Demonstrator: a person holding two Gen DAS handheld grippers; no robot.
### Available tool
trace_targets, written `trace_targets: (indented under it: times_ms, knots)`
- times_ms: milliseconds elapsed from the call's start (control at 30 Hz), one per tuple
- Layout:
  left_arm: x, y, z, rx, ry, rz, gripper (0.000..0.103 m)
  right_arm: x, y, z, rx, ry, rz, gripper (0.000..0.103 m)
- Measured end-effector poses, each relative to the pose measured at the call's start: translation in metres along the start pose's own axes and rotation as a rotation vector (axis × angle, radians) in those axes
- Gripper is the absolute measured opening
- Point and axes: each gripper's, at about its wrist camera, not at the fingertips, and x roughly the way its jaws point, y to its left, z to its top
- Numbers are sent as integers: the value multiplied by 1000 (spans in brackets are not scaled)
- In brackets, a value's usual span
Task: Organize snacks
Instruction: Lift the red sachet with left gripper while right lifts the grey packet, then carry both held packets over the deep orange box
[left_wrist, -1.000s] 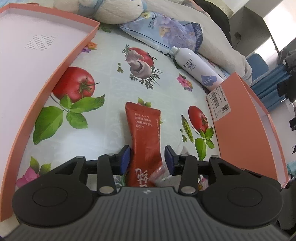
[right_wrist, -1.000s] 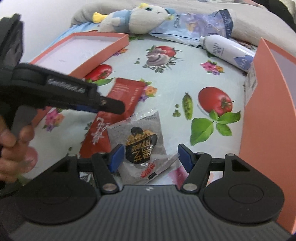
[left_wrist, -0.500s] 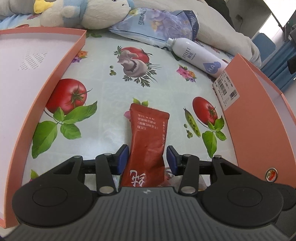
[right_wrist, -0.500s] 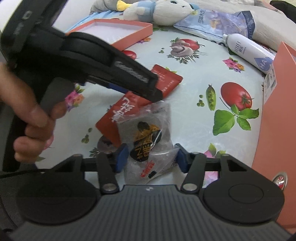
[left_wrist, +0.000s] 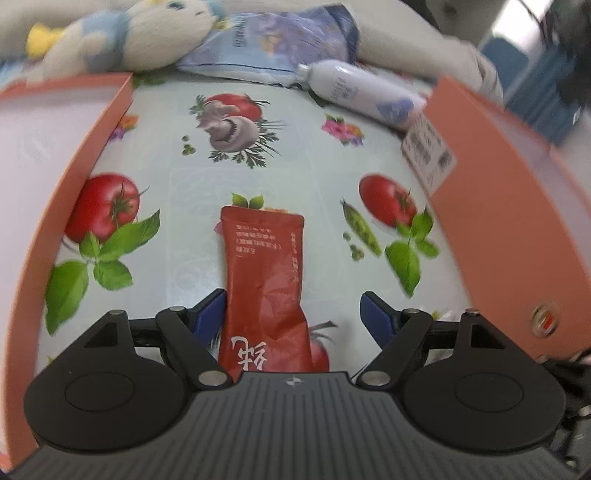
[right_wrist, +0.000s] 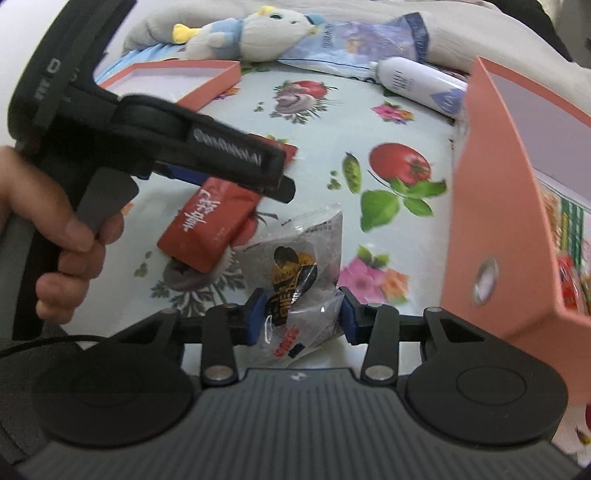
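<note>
Setting: counter (left_wrist: 295, 158) under a vegetable-print oilcloth, with a salmon-orange box at either side and bedding along the far edge.

Left gripper (left_wrist: 293, 314): fingers (left_wrist: 208, 310) are spreading wide; the red snack sachet (left_wrist: 264, 280) lies between them, brushing the left pad at most, with clear space on the right. No grip is on it.

Red snack sachet: flat on the oilcloth, lengthwise between the two boxes, its printed end nearest the camera. It looks set down or lined up, not carried.

Right gripper (right_wrist: 301, 317): fingers (right_wrist: 255, 317) are closing on the clear grey snack packet (right_wrist: 295, 273); both pads already meet the crinkled film, which bunches between them.

Grey snack packet: near end in the pads, far end pointing across the oilcloth, just beside the red sachet's corner.

Hand (right_wrist: 62, 229): bare fingers wrap the left tool's handle, seen from the right wrist view, with the tool held slanting down over the sachet.

Right box (right_wrist: 491, 236): open and standing close by the packet, colourful wrappers showing inside, so it is probably the sorting destination.

Left box (left_wrist: 74, 177): shallow, pale-lined, no snacks visible in it.

Clutter beyond: plush toy (right_wrist: 258, 33), blue foil bag (left_wrist: 273, 48) and white bottle (left_wrist: 358, 92), well apart from the work.

Likely step: lifting the packet toward the right box.
</note>
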Motion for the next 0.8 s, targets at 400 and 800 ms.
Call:
trace_targets:
  times_ms: [400, 800]
  knots:
    - [-6, -12, -11, 138, -8, 168, 45, -7, -6, -5, 69, -9, -46, 44]
    - [-48, 8, 10, 7, -37, 108, 34, -32, -11, 13, 136, -89, -5, 43]
